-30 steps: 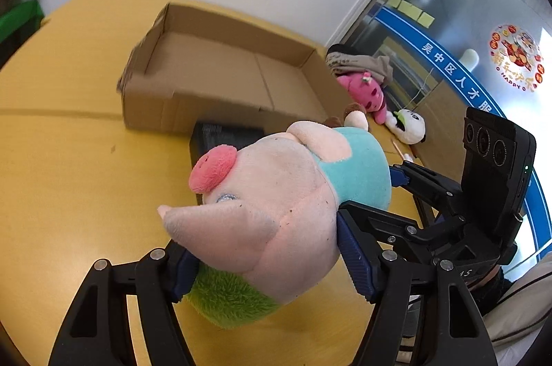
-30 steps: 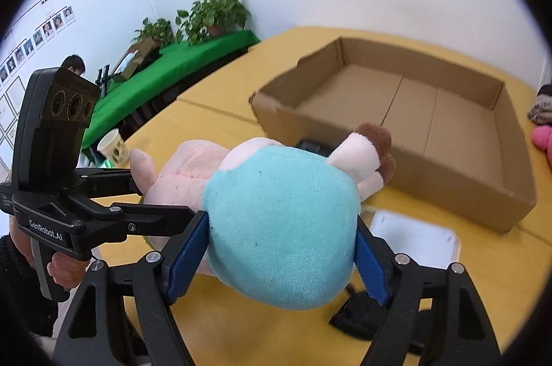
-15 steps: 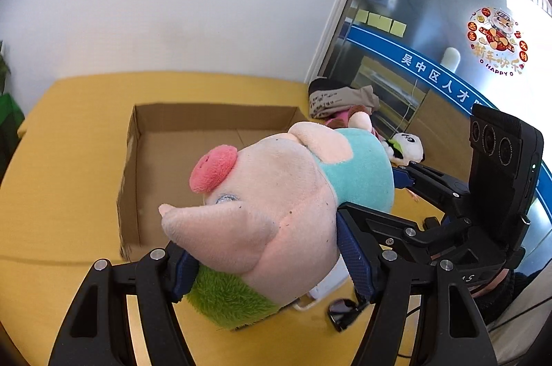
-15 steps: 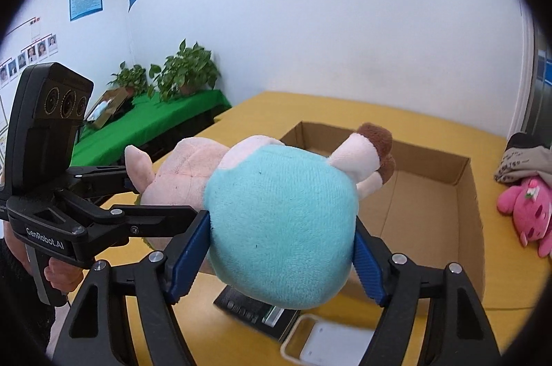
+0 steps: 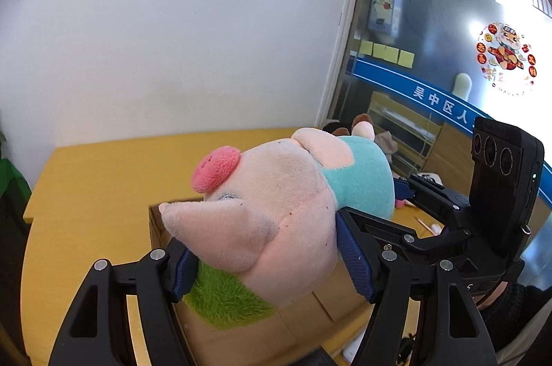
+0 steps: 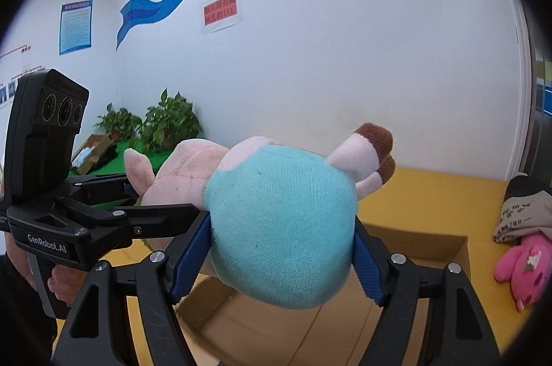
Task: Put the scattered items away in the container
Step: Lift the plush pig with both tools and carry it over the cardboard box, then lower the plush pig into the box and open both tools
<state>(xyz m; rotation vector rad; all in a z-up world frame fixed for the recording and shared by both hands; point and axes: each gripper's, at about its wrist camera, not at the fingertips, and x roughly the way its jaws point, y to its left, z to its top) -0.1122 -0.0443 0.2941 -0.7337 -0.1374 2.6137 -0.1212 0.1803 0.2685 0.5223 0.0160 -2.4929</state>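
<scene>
Both grippers have hold of the same plush pig (image 5: pixel 293 210), carried in the air above the open cardboard box (image 6: pixel 431 248) on the yellow table (image 5: pixel 96 179). The left gripper (image 5: pixel 265 262) has its blue ribbed pads pressed into the soft pink head, one floppy ear sticking out past them and a tuft of shaggy green fur bulging beneath. The right gripper (image 6: pixel 283 259) squeezes the rounded teal body, the fleece dimpled between its pads, with the brown-tipped feet poking up behind. The box's plain corrugated walls stand under the toy. A fuzzy pink plush (image 6: pixel 521 266) lies beside it, possibly a rabbit.
</scene>
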